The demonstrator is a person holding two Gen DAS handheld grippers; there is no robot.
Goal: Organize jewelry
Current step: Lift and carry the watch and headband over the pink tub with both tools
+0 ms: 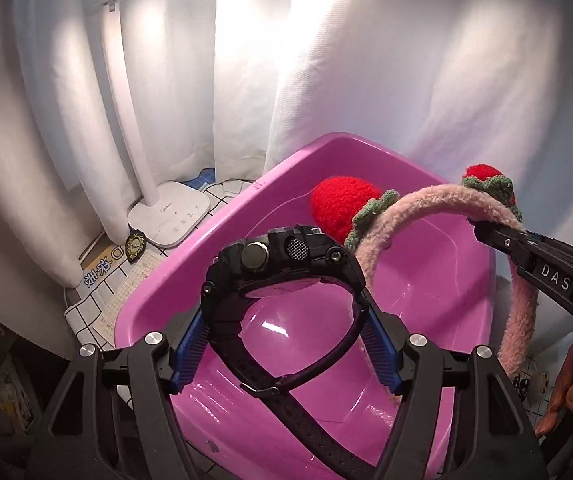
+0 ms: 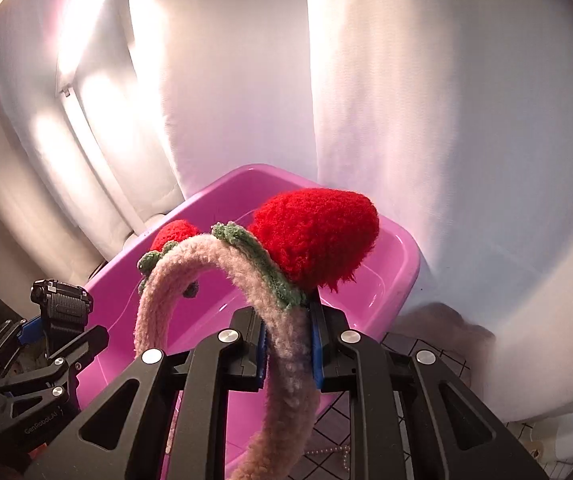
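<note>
My left gripper (image 1: pixel 284 344) is shut on a black wristwatch (image 1: pixel 286 264), its blue pads (image 1: pixel 188 354) pressing the strap, and holds it above a purple plastic bin (image 1: pixel 190 264). My right gripper (image 2: pixel 288 344) is shut on a fluffy pink headband (image 2: pixel 286 340) with two red knitted strawberries (image 2: pixel 318 236), held over the same bin (image 2: pixel 398 276). In the left wrist view the headband (image 1: pixel 414 208) arches over the bin's right side with the right gripper (image 1: pixel 486 228) clamped on it. In the right wrist view the left gripper and watch (image 2: pixel 60 304) show at the left.
White curtains (image 1: pixel 366 80) hang behind the bin. A white desk lamp base (image 1: pixel 170 212) and a small dark badge (image 1: pixel 134 246) sit at the left on a grid-pattern cloth (image 1: pixel 98 308). A pearl chain (image 2: pixel 332 452) lies on the grid surface below the right gripper.
</note>
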